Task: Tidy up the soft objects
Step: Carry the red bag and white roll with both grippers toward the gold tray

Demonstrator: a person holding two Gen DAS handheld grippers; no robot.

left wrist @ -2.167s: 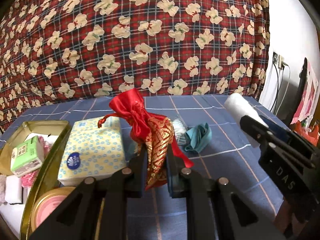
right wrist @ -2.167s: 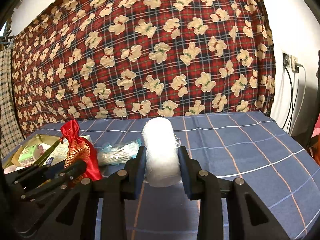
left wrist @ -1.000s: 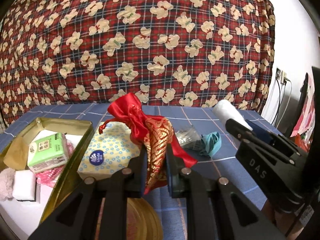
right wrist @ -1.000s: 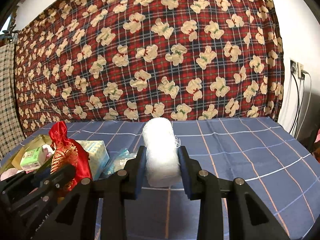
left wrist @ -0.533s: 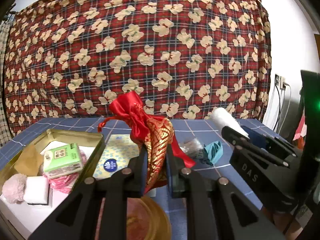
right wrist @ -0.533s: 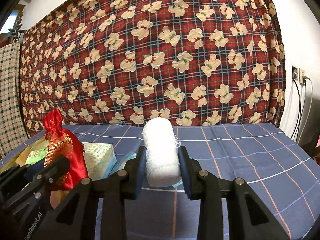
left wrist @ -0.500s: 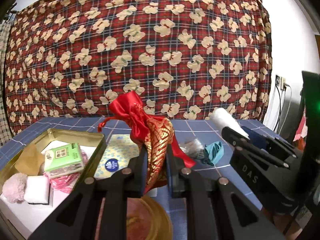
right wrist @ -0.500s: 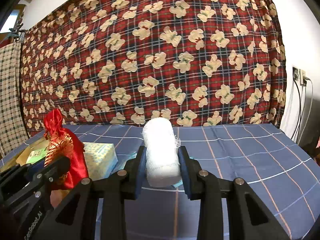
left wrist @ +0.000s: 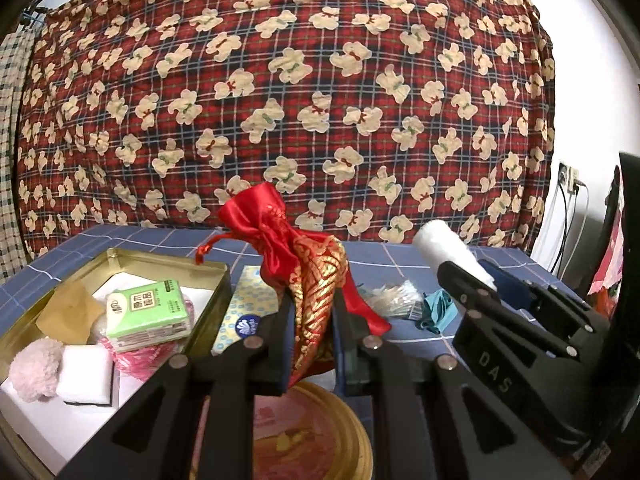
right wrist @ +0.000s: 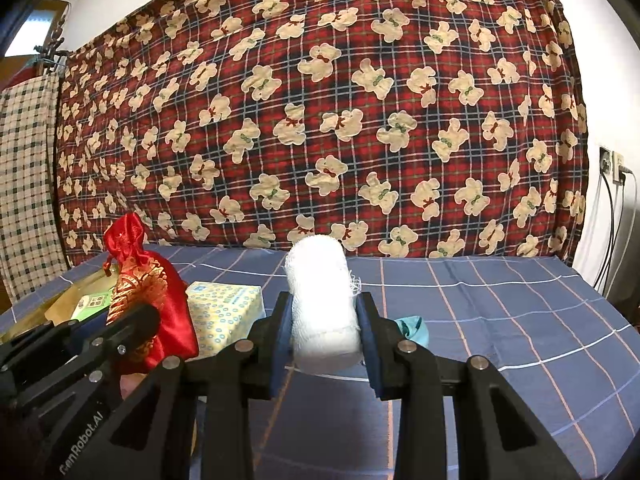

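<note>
My left gripper (left wrist: 312, 320) is shut on a red and gold satin pouch (left wrist: 304, 264), held upright in the air above a round gold tin lid (left wrist: 304, 436). To its left lies the open gold tin (left wrist: 120, 256) with a green tissue pack (left wrist: 150, 314), a pink pompom (left wrist: 34, 368) and a white sponge (left wrist: 84, 374) inside. My right gripper (right wrist: 324, 328) is shut on a white gauze roll (right wrist: 320, 300), lifted over the blue checked cloth. In the right wrist view the pouch (right wrist: 148, 292) and the left gripper (right wrist: 120, 332) show at the left.
A yellow dotted tissue pack (right wrist: 224, 312) lies between the tin and the right gripper. A teal ribbon (left wrist: 438, 306) and a clear plastic packet (left wrist: 394, 296) rest on the blue cloth (right wrist: 500, 320). A bear-print blanket (right wrist: 320, 100) hangs behind; wall sockets with cables (right wrist: 612, 168) are at the right.
Both grippers have drifted left and back with their loads. The tin has come further into the left wrist view, and the round lid now sits under the pouch.
</note>
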